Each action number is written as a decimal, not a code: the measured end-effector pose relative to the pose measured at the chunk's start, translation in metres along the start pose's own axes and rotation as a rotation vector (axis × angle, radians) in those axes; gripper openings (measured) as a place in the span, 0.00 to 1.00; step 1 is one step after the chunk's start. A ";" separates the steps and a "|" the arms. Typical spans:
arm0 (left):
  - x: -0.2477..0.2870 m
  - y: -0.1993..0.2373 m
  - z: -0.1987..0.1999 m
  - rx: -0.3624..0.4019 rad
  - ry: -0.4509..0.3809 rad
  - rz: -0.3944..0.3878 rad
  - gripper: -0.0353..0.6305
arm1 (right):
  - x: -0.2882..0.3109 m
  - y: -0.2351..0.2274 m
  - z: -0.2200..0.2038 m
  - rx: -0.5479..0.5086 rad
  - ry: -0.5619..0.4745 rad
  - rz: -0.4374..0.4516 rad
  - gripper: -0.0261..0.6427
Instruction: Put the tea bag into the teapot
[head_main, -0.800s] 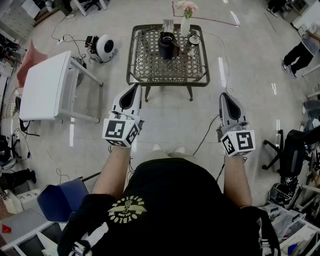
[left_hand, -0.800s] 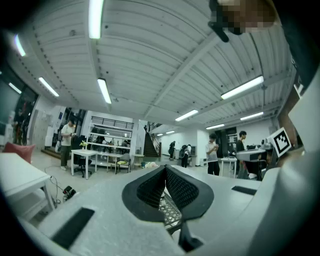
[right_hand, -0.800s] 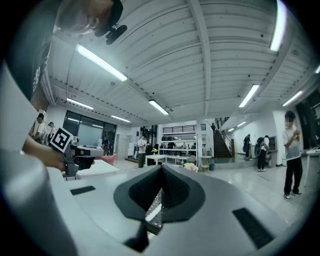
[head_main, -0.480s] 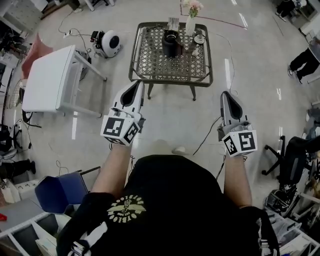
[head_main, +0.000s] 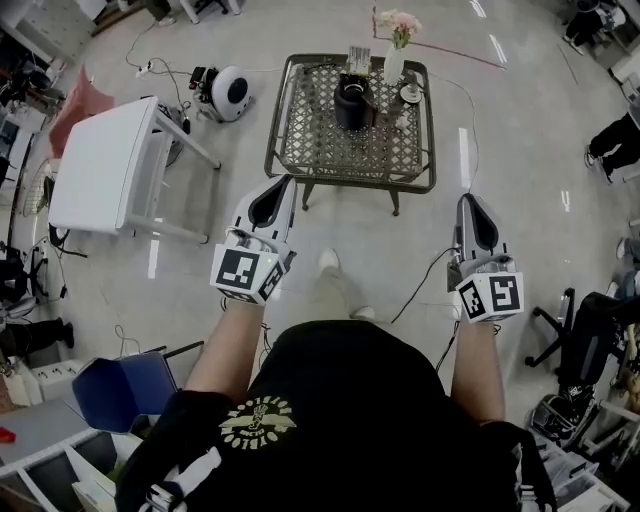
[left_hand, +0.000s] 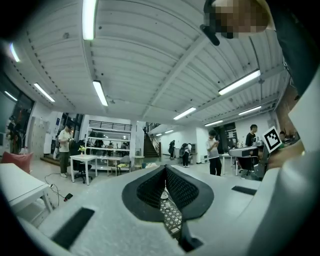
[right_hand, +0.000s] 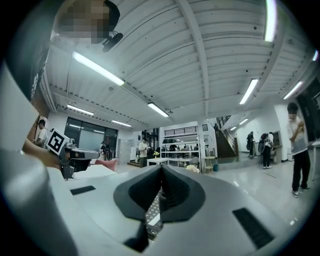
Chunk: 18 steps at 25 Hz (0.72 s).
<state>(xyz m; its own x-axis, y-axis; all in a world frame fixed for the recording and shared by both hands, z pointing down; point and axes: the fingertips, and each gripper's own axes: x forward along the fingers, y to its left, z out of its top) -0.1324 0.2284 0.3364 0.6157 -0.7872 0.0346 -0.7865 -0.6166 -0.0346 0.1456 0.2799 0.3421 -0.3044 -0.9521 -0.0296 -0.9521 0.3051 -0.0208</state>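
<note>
Your left gripper (head_main: 277, 187) has its jaws pressed together on nothing, and so does your right gripper (head_main: 471, 204). Both hang over the floor, on the near side of the lattice table (head_main: 335, 152). The black teapot (head_main: 352, 101) stands by the table's far edge.

A metal lattice table (head_main: 340, 150) is standing on a pale, glossy floor (head_main: 380, 240), carrying everything along its far edge. A black teapot (head_main: 351, 103) is sitting near the middle of that edge, with a small holder (head_main: 358, 58) just behind it. A vase (head_main: 394, 66) of pink flowers is standing to the right, a cup on a saucer (head_main: 410, 94) sitting beside it. A white table (head_main: 100, 165) is standing to the left, and a round white device (head_main: 232, 92) and a dark cable (head_main: 420, 285) are lying on the floor
</note>
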 end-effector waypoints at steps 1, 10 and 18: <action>0.007 0.004 0.000 0.003 0.001 -0.004 0.07 | 0.007 -0.003 -0.001 -0.001 0.003 -0.003 0.05; 0.076 0.045 -0.004 0.015 0.023 -0.018 0.07 | 0.065 -0.022 -0.007 0.011 0.025 -0.024 0.05; 0.124 0.078 0.001 -0.015 0.005 -0.028 0.07 | 0.115 -0.038 -0.013 0.018 0.040 -0.044 0.05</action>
<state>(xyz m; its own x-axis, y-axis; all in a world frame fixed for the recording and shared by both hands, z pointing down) -0.1178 0.0826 0.3370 0.6375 -0.7694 0.0401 -0.7694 -0.6385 -0.0185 0.1460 0.1585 0.3522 -0.2638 -0.9645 0.0117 -0.9640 0.2632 -0.0388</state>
